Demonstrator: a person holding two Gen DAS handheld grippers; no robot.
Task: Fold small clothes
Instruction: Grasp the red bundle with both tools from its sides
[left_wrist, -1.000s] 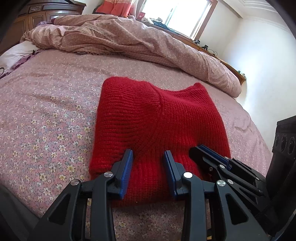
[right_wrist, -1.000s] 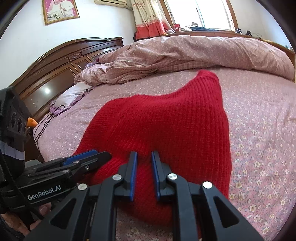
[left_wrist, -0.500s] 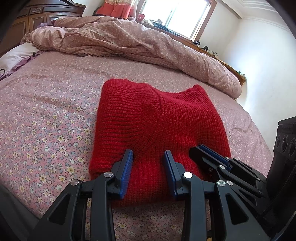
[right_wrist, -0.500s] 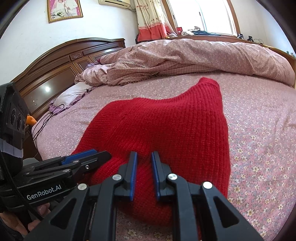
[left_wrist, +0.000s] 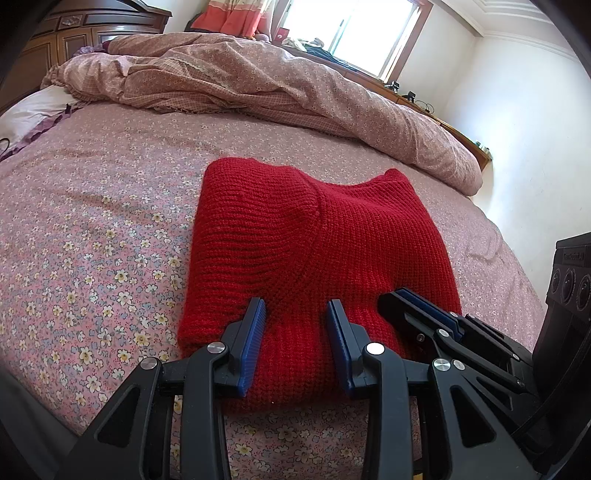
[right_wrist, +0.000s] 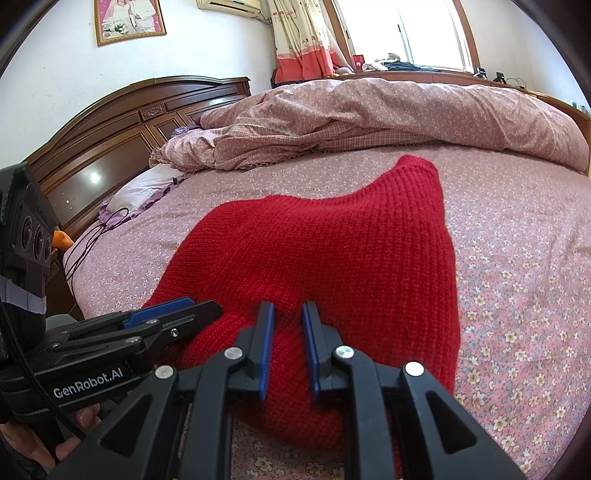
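My left tongs (left_wrist: 295, 314) sit at the near edge of the folded red knitted sweater (left_wrist: 317, 240), their blue pads (left_wrist: 255, 332) partly apart with a bulge of the knit's edge between them; I cannot tell whether the pads press on the wool or only flank it. My right tongs (right_wrist: 288, 317) are just beside them, further along the same near edge, and their pads are much closer together, with a ridge of red knit rising in the narrow gap; they appear to pinch it. Each tongs shows up in the other's view as a black arm with a blue pad, the two close but apart.

The sweater lies folded into a compact block on the bed (left_wrist: 92, 221), on the pink flowered sheet, near the edge closest to me. Its far side rises to a rounded corner (right_wrist: 417, 166). Beyond it a rumpled pink quilt (left_wrist: 258, 85) is heaped across the far side of the bed. A dark wooden headboard (right_wrist: 110, 140) and a pale pillow (right_wrist: 144, 188) lie to the left, and a bright window (left_wrist: 354, 33) stands behind the quilt.
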